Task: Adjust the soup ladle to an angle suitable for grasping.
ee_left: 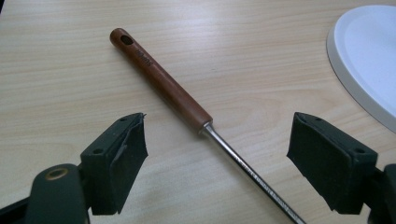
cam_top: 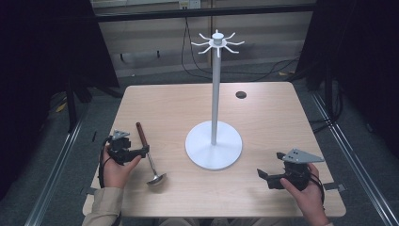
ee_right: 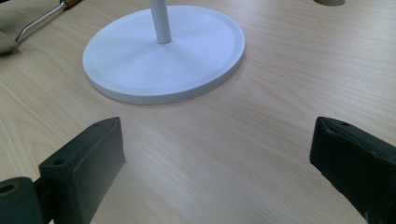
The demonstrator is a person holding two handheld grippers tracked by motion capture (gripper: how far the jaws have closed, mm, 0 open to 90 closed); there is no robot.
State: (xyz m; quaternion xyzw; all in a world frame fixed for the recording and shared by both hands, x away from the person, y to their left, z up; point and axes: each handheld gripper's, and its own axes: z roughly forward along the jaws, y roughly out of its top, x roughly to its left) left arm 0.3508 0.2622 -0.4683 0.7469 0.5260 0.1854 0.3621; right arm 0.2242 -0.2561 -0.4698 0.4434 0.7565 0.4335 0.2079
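A ladle [cam_top: 149, 157] with a brown wooden handle and a steel shaft lies on the table's left side, its bowl [cam_top: 156, 179] toward the front edge. My left gripper [cam_top: 145, 151] is open right at it. In the left gripper view the ladle [ee_left: 163, 84] runs diagonally between the two wide-apart jaws of the left gripper [ee_left: 215, 163], and neither pad touches it. A white stand [cam_top: 215, 94] with a round base and hooks [cam_top: 217, 43] on top rises at the table's middle. My right gripper [cam_top: 263, 176] is open at the front right, holding nothing.
The pale wooden table [cam_top: 273, 122] has a small dark round hole [cam_top: 241, 94] at the back right. The stand's base [ee_right: 163, 60] lies ahead of the right gripper [ee_right: 215, 163], with the ladle's shaft [ee_right: 42, 21] beyond it. Dark curtains and cables surround the table.
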